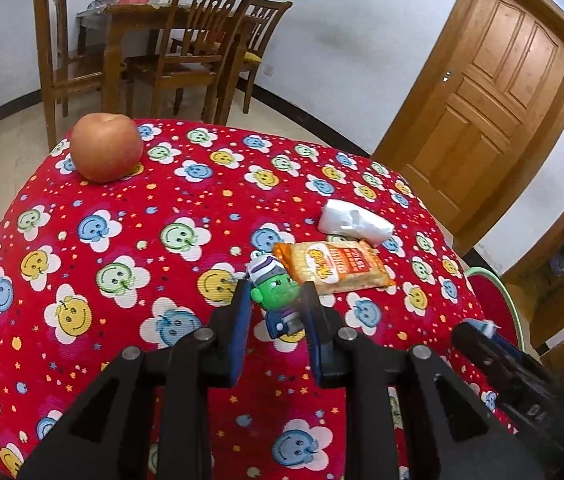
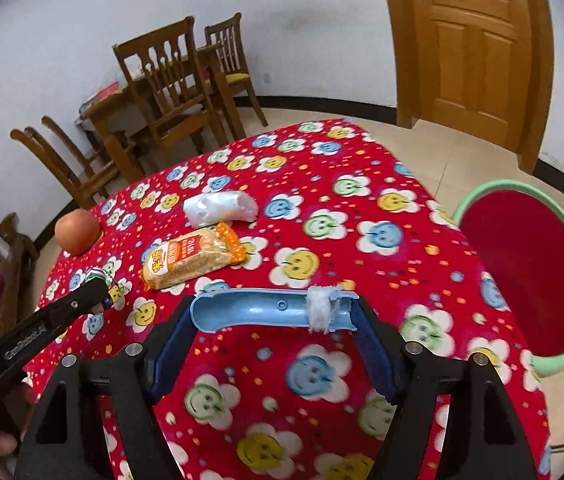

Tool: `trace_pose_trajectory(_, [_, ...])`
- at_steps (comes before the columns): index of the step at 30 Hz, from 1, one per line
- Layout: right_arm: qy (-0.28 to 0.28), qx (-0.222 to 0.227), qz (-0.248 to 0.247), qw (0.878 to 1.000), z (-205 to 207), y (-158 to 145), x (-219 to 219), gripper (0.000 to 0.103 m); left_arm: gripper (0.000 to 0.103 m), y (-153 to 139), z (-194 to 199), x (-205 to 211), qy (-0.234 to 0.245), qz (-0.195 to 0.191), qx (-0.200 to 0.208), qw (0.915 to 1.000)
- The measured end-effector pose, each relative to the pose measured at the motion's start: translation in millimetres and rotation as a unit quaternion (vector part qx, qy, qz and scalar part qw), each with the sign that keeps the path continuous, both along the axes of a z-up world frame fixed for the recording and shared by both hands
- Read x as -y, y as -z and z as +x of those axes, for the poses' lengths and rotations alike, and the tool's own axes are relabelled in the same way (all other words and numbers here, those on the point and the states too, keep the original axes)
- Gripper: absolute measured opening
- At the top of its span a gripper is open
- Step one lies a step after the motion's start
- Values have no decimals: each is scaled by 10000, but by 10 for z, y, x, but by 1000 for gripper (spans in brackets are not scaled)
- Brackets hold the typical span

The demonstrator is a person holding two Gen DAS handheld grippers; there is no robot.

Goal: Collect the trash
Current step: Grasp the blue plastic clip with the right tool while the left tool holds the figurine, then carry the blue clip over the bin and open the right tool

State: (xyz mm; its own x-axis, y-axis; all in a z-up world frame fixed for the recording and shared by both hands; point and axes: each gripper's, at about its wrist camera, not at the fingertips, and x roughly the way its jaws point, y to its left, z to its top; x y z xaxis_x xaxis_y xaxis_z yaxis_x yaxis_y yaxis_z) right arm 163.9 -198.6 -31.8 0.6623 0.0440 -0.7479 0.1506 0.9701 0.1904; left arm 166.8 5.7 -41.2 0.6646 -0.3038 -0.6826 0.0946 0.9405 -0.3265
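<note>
My left gripper (image 1: pixel 276 300) has its fingers close on either side of a small green-faced toy figure (image 1: pixel 278 298) on the red smiley tablecloth (image 1: pixel 154 264); it appears shut on the toy. My right gripper (image 2: pixel 276 312) is shut on a light blue plastic piece (image 2: pixel 266 310) with white fluff stuck to it, held crosswise above the cloth. An orange snack wrapper (image 1: pixel 332 266) (image 2: pixel 194 258) and a crumpled white tissue (image 1: pixel 354 222) (image 2: pixel 220 208) lie side by side beyond the grippers. A red bin with a green rim (image 2: pixel 530 272) stands off the table's right edge.
An apple (image 1: pixel 107 147) (image 2: pixel 77 231) sits near the table's far left corner. Wooden chairs (image 1: pixel 202 44) and a dining table stand behind. A wooden door (image 1: pixel 494 92) is at the right. The left gripper's body (image 2: pixel 42 328) shows at the left of the right wrist view.
</note>
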Motion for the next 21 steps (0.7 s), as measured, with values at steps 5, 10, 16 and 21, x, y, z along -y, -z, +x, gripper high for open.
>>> trace_pose_trajectory(5, [220, 109, 67, 9997, -195, -102, 244, 76, 25, -51, -34, 90, 125, -40, -11, 9999])
trace_pose_trajectory(10, [592, 176, 76, 9981, -372, -159, 592, 77, 25, -151, -93, 215, 280, -10, 106, 9996])
trace_pose_trajectory(16, [1016, 218, 238, 9943, -501, -141, 989, 77, 25, -253, -165, 385, 444, -36, 106, 9990])
trace_pose_trajectory(21, [1280, 259, 360, 9908, -557, -111, 1254, 77, 25, -344, -206, 556, 601, -119, 103, 9981])
